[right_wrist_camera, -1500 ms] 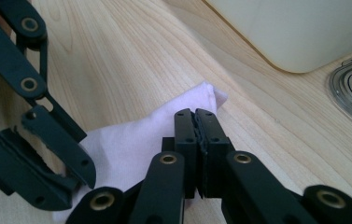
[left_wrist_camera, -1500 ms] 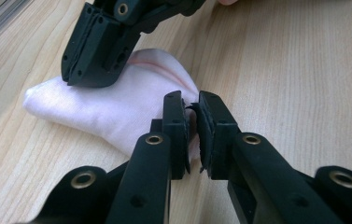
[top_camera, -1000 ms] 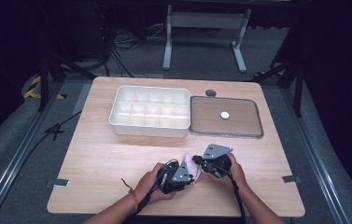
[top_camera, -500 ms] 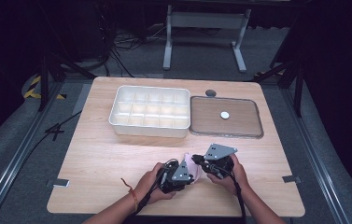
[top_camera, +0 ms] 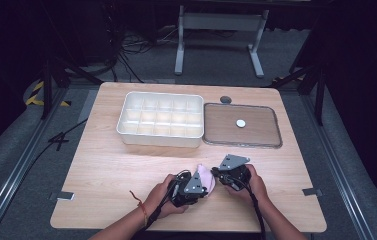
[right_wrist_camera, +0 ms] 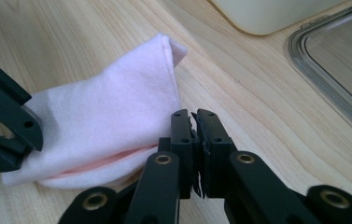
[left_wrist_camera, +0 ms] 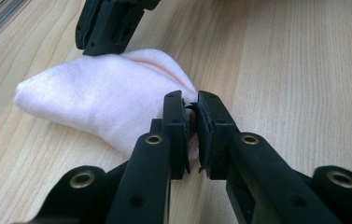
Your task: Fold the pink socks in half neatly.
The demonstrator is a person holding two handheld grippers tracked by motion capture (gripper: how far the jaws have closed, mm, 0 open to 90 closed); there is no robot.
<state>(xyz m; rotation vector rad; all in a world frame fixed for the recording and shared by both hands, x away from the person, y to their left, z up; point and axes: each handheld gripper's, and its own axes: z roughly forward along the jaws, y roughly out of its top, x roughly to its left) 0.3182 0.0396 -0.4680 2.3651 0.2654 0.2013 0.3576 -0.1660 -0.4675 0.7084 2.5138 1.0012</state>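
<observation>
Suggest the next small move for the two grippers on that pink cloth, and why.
Probably lift both grippers slightly together. The left gripper is shut on the pink cloth; the right gripper looks shut at its edge, and the cloth lies folded on the table.

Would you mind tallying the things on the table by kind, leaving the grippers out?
Compartment tray: 1
Clear lid: 1
Pink cloth: 1
Small dark round object: 1
Total: 4

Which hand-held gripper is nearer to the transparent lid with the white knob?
Right. The right hand-held gripper lies just in front of the lid; the left hand-held gripper is beside it, farther from the lid.
</observation>
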